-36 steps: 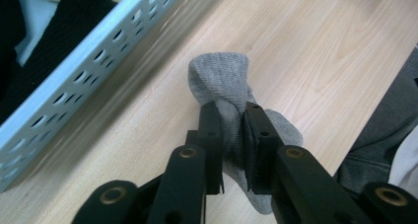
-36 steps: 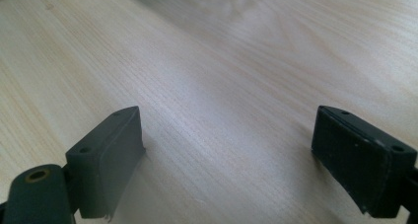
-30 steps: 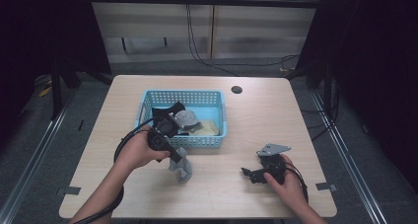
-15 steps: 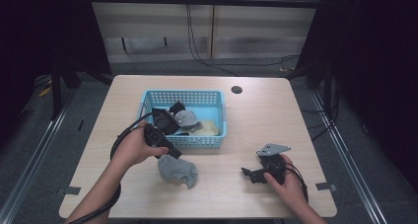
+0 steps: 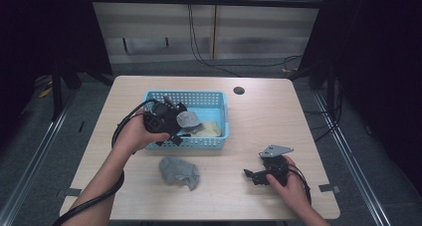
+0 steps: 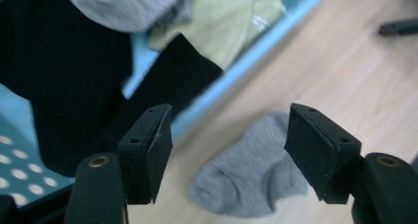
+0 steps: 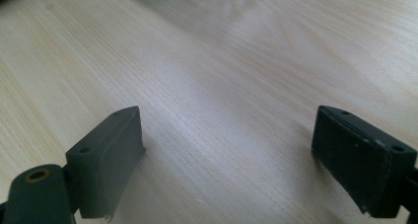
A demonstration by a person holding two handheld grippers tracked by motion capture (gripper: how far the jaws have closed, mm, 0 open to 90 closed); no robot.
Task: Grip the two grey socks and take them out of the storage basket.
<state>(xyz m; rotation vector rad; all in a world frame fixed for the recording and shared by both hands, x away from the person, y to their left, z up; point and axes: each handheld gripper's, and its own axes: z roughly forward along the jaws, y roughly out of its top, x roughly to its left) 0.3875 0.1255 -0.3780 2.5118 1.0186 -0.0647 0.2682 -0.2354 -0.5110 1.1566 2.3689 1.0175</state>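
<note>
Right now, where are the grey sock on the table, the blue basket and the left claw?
grey sock (image 5: 179, 172), high view, middle of its crumpled body.
blue basket (image 5: 223, 117), high view, right rim.
left claw (image 6: 226, 150), left gripper view, midway between its tips.

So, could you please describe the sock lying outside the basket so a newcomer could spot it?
On the wooden table, look just in front of the blue basket. The crumpled grey sock lies alone on bare wood; the other socks sit inside the basket.

No readable text, labels or numbers anywhere.

A pale wooden table (image 5: 298, 121) stands on grey floor (image 5: 378, 151), dark curtains (image 5: 378, 47) behind.
</note>
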